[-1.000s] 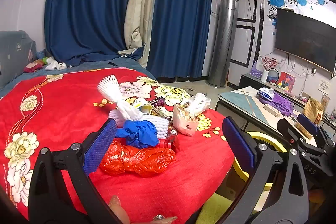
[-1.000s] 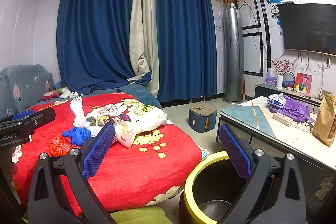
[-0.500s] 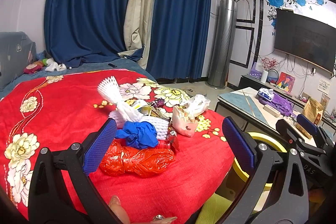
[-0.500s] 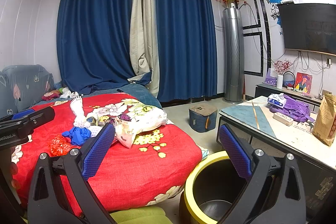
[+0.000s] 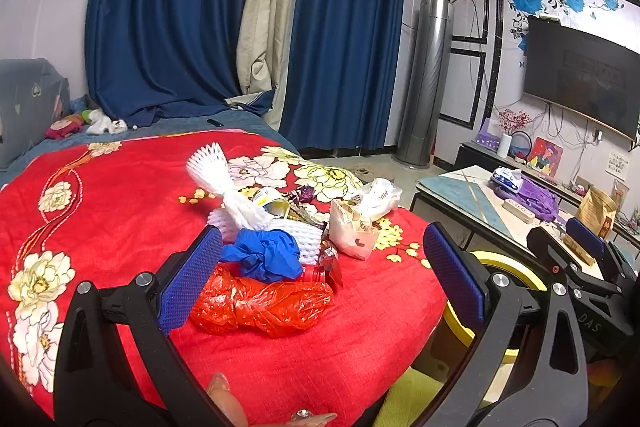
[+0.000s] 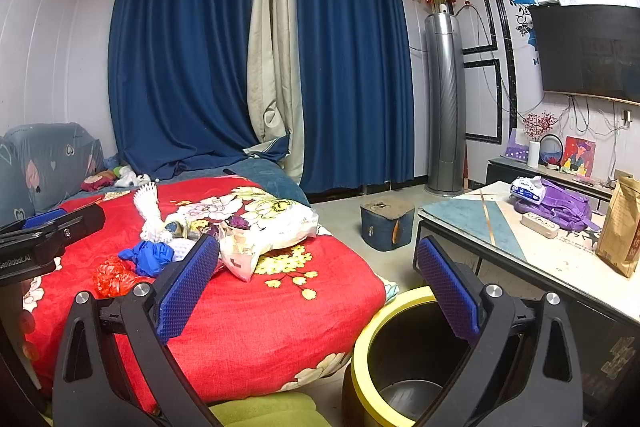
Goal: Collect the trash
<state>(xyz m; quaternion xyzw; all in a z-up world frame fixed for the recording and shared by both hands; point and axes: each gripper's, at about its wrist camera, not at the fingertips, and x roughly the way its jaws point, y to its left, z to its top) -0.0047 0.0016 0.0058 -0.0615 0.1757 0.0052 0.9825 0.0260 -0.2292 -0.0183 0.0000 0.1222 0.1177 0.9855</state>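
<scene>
Fingers of the left gripper (image 5: 320, 279) are spread wide and hold nothing; their blue pads (image 5: 191, 283) frame a heap of trash on the red floral bedspread (image 5: 100, 195). Fingers of the right gripper (image 6: 316, 287) are likewise wide apart and empty. Nearest in the heap lies a crumpled red plastic bag (image 5: 264, 301), with a blue glove (image 5: 266, 255) touching its far edge; behind these, white foam netting (image 5: 224, 183) and a white plastic bag (image 5: 378, 193). A yellow-rimmed black bin (image 6: 396, 355) stands on the floor, right of the bed, beside a low table (image 6: 560, 259).
</scene>
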